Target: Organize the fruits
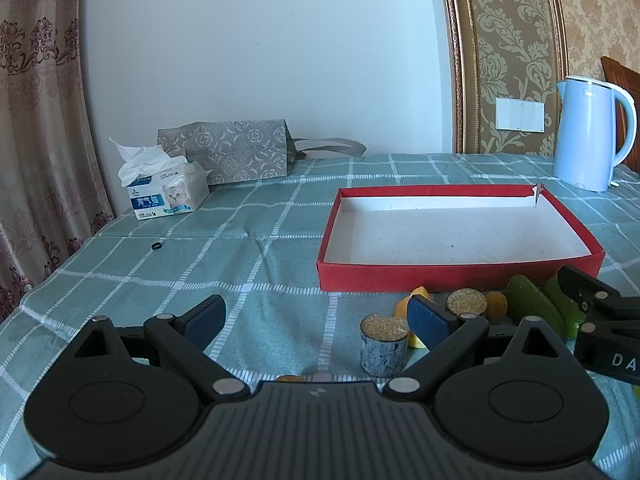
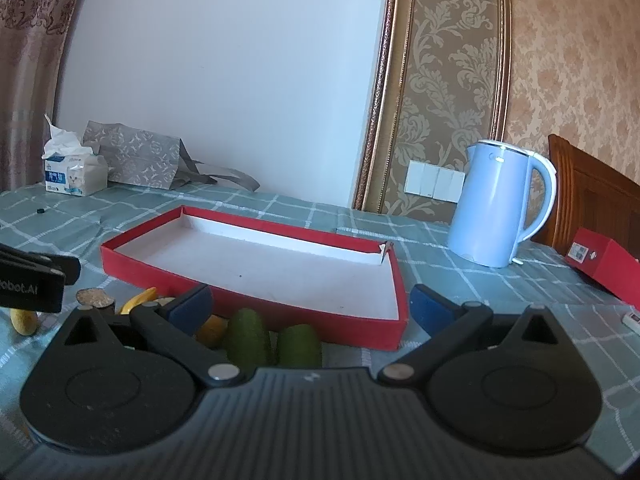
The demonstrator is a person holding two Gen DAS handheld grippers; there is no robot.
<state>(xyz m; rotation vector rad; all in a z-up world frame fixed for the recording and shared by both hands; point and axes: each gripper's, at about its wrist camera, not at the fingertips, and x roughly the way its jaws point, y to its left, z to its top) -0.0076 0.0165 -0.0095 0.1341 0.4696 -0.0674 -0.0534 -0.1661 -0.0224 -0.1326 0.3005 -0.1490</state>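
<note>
left claw gaped wide, empty | right claw also spread, empty | fruits (two green pieces, yellow ones) lay on counter just before red tray | tray held nothing

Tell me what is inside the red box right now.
Nothing shows inside the red box: only its bare white floor. The strip just behind the near wall is hidden in both views. The fruits lie outside, in front.
</note>
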